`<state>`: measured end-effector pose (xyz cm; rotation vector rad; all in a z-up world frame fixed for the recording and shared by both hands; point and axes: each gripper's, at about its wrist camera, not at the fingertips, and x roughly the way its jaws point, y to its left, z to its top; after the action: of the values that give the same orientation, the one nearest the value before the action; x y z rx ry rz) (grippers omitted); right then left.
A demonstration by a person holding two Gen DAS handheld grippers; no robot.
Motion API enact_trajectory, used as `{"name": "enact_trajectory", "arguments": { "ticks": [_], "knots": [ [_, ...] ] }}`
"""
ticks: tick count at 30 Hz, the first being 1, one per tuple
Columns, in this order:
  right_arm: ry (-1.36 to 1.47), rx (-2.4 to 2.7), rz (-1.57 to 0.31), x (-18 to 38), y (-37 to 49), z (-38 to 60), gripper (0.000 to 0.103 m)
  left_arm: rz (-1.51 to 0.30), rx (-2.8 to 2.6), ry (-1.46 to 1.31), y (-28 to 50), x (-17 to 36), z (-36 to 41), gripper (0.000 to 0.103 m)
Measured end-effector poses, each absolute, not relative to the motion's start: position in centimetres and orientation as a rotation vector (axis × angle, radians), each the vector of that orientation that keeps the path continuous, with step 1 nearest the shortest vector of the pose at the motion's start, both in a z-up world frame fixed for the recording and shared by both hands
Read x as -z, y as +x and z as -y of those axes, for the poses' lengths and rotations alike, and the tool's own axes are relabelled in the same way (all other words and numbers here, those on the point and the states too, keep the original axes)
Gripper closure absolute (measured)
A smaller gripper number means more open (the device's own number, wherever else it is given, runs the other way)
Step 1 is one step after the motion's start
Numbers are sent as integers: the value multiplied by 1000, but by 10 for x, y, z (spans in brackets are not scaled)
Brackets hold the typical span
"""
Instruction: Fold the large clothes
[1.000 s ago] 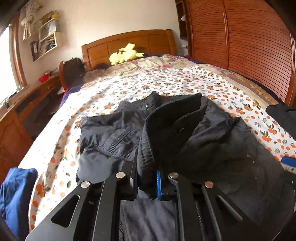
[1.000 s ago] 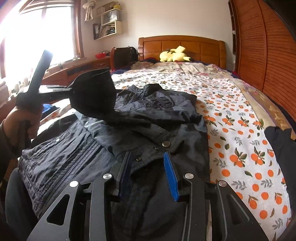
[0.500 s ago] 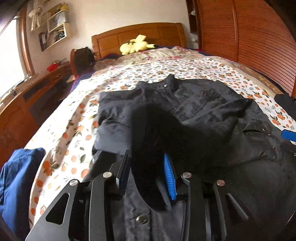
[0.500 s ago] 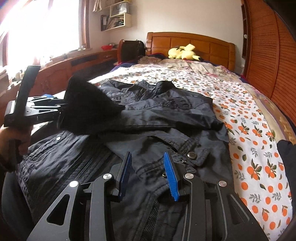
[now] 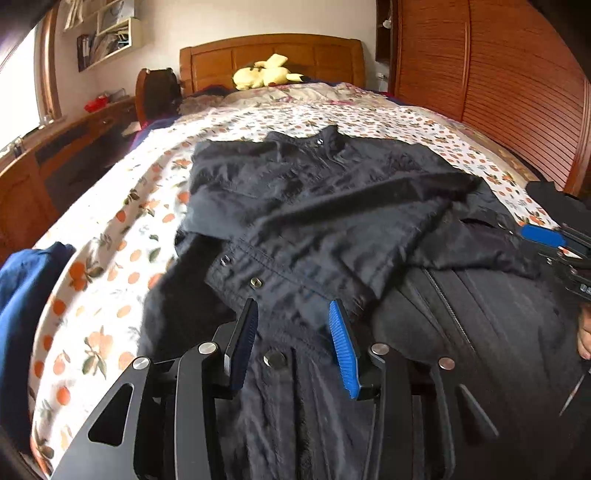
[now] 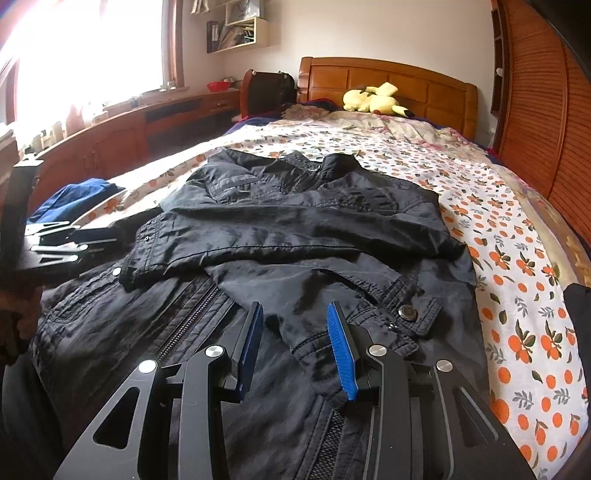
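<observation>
I count one black jacket [image 5: 332,206] spread front-up on the bed [image 5: 122,258], collar toward the wooden headboard [image 5: 273,55], with two sleeves folded across its chest, one cuff lying over the other. Two grippers are in my views. My left gripper [image 5: 293,347] sits low over the jacket's hem, fingers apart and holding nothing — a snap button shows between them. My right gripper [image 6: 295,347] is near the buttoned cuff, fingers also spread wide, fabric beneath them but not pinched. One yellow plush toy [image 6: 373,99] rests by the headboard, and one blue garment [image 6: 77,195] lies bunched at the bed's left edge. A wall shelf [image 6: 236,33] holds books and papers, too small to count.
</observation>
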<state>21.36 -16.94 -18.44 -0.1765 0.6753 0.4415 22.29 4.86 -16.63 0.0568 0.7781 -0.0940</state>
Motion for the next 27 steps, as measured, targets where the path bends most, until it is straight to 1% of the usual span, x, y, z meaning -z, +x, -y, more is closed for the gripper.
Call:
{"name": "enact_trajectory", "arguments": {
  "ticks": [6, 7, 9, 13, 15, 16, 17, 18, 22, 27],
  "knots": [
    [-181, -443, -675, 186, 213, 166, 67, -827, 123, 51, 219, 181, -37, 61],
    [-181, -443, -675, 186, 213, 166, 67, -837, 120, 60, 219, 185, -34, 61],
    [-182, -440, -673, 186, 213, 166, 62, -851, 116, 67, 221, 191, -33, 61],
    [-183, -438, -671, 185, 213, 167, 61, -875, 109, 67, 225, 198, -32, 61],
    [-184, -438, -670, 185, 213, 167, 61, -892, 113, 66, 228, 201, -32, 71],
    [-182, -437, -669, 185, 213, 168, 61, -898, 120, 62, 229, 202, -32, 80],
    [-180, -436, -670, 185, 213, 168, 61, -900, 135, 60, 229, 203, -32, 92],
    [-179, -436, -668, 185, 212, 169, 61, -900, 148, 64, 229, 203, -31, 95],
    [-175, -435, -662, 184, 210, 174, 61, -848, 157, 82, 215, 187, -24, 99],
    [-167, -432, -656, 181, 211, 179, 61, -780, 197, 70, 191, 158, -12, 100]
  ]
}}
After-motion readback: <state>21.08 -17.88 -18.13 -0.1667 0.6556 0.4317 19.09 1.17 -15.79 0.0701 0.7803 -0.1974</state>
